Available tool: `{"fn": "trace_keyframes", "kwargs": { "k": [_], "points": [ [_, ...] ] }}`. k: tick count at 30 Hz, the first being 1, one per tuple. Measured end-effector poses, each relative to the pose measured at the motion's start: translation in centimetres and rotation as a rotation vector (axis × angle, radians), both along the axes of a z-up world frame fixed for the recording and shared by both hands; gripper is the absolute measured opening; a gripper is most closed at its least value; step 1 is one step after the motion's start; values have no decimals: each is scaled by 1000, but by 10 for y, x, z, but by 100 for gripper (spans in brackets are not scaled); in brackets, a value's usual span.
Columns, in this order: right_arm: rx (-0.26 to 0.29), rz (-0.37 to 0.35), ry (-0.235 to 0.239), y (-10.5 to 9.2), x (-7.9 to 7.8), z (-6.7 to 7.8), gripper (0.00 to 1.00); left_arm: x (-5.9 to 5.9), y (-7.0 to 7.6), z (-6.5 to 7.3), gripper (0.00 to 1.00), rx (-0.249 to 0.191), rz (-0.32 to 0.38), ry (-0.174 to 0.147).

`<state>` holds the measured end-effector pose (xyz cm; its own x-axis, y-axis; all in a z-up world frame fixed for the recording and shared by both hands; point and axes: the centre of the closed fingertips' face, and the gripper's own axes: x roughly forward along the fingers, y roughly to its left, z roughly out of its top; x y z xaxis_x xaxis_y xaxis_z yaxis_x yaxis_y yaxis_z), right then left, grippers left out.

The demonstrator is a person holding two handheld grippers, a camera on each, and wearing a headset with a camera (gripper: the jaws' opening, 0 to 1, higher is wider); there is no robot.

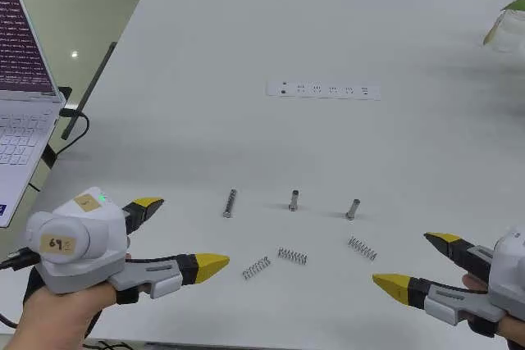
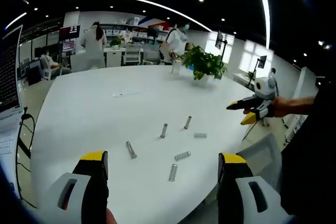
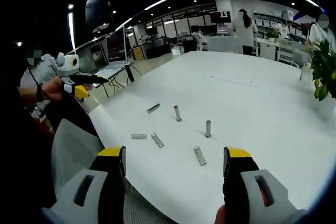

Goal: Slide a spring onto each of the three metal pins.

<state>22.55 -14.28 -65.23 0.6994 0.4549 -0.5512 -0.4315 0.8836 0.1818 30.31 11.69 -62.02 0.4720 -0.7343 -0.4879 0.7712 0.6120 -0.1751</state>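
left gripper (image 1: 182, 233) | held in left hand (image 1: 61, 315) | jaws spread wide | right gripper (image 1: 416, 260) | held in right hand (image 1: 474, 284) | jaws spread wide

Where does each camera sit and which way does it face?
Head view: headset, looking forward and down at table, pins, springs; left hand-held gripper and right hand-held gripper open, hands beneath.
Left gripper view: rides the left hand-held gripper, facing the pins; own jaws below, right hand-held gripper at right.
Right gripper view: rides the right hand-held gripper, facing the pins; own jaws below, left hand-held gripper at left.
Shared: all three show pins and springs.
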Motion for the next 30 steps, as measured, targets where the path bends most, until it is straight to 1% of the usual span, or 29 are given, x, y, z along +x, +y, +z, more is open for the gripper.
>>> {"fn": "trace_keyframes", "kwargs": {
  "k": [10,30],
  "points": [
    [0,-4,-1,-1,-1,0,74,-1,4,-1,83,-3,11,3],
    [-2,0,1,1,-1,-1,74,-2,5,1,83,-5,20,1]
  ]
}}
